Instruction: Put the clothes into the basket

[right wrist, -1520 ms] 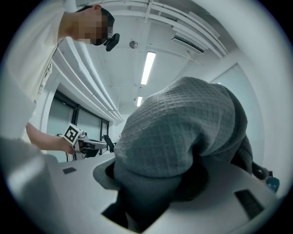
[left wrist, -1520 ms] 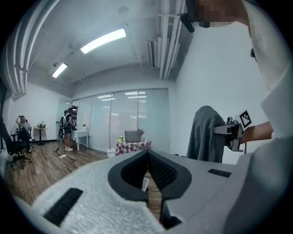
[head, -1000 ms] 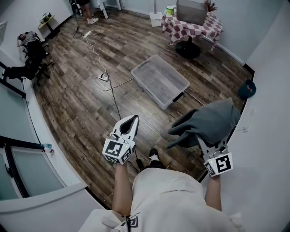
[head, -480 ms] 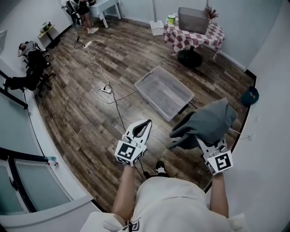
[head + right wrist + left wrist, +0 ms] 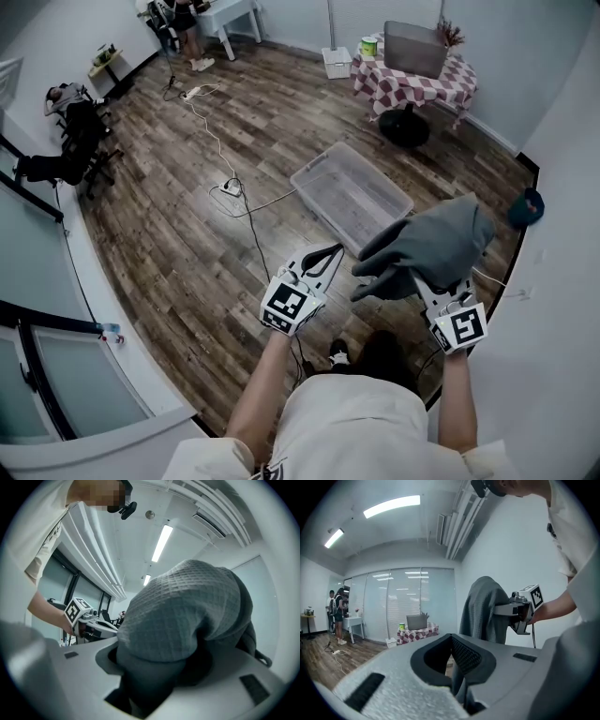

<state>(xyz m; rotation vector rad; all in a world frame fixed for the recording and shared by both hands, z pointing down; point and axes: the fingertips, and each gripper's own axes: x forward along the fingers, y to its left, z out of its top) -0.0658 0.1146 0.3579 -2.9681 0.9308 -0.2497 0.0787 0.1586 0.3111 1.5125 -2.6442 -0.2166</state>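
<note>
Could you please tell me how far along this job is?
Done: nothing yet; the clear basket on the floor looks empty. In hand: the right gripper is shut on a grey garment, short of the basket. Left to do: carry it over the basket and release. The left gripper holds nothing.

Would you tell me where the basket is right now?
In the head view, the clear basket sits on the wooden floor near centre, just beyond the left tool and left of the grey garment.
</note>
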